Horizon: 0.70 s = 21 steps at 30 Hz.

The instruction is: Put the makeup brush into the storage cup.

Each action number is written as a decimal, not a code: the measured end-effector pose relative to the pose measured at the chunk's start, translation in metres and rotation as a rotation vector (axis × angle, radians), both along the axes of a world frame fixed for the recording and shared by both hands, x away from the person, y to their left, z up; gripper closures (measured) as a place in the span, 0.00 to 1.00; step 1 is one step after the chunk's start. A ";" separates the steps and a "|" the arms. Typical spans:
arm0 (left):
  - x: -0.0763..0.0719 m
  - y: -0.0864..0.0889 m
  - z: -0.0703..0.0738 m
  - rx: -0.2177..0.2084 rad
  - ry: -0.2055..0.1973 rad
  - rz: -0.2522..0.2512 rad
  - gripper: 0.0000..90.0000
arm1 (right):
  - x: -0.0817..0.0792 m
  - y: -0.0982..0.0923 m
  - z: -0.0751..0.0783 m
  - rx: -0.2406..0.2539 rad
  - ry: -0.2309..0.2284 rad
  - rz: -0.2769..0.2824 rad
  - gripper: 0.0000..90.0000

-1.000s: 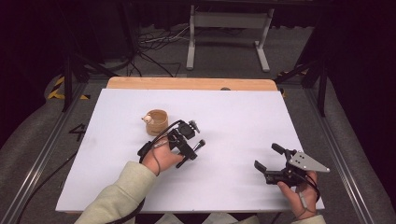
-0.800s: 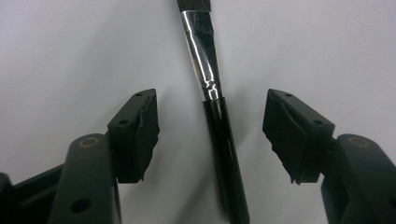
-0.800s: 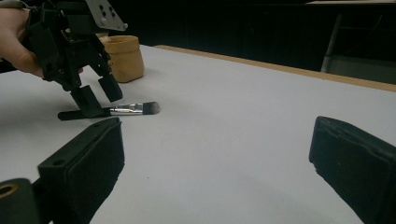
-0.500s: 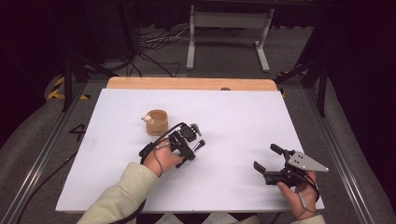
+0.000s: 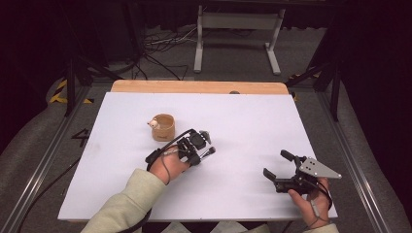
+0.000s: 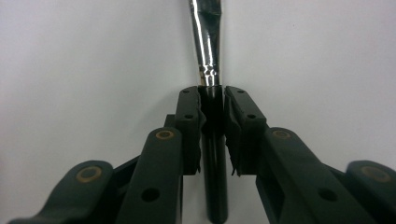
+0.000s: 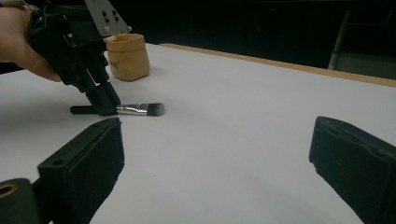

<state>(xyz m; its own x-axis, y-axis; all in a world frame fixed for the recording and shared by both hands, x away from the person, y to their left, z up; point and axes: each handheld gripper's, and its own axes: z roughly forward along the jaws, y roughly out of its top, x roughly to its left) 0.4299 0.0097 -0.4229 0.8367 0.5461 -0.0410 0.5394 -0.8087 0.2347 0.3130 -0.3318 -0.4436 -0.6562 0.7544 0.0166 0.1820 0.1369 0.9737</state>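
Right claw (image 5: 274,165) sits idle at the near right of the worktop (image 5: 252,121), jaws wide apart. Left claw (image 5: 206,145) is clamped on the makeup brush (image 7: 133,109), which lies flat mid-worktop; lift apparently outstanding. Tan cup (image 5: 163,127) stands beyond, apparently empty

The brush (image 7: 135,109) lies on the table (image 5: 252,116) just in front of the cup (image 5: 163,127), with the right gripper (image 5: 277,167) well to the cup's right

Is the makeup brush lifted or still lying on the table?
Lying flat: the brush rests on the table, left gripper shut on its handle.
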 end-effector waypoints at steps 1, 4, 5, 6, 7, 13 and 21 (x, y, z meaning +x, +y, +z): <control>0.000 0.000 0.000 -0.002 0.003 0.011 0.87 | 0.000 0.000 0.000 0.000 0.000 0.000 0.04; 0.000 -0.001 0.000 0.006 0.004 0.017 0.87 | 0.000 0.000 0.000 -0.001 0.001 0.002 0.04; -0.001 -0.001 0.000 0.003 -0.002 0.017 0.87 | 0.000 0.000 0.000 -0.001 0.000 0.003 0.04; -0.001 -0.001 0.000 0.003 -0.002 0.017 0.87 | 0.000 0.000 0.000 0.000 0.001 0.004 0.04; -0.001 -0.001 0.000 0.005 0.000 0.019 0.87 | 0.000 0.000 0.000 0.003 0.003 0.006 0.04; -0.001 0.000 0.005 -0.032 0.000 0.008 0.88 | 0.000 0.001 0.000 0.004 0.001 0.007 0.04; -0.002 0.006 0.020 -0.095 -0.020 0.002 0.88 | 0.000 0.001 0.000 0.003 0.002 0.006 0.04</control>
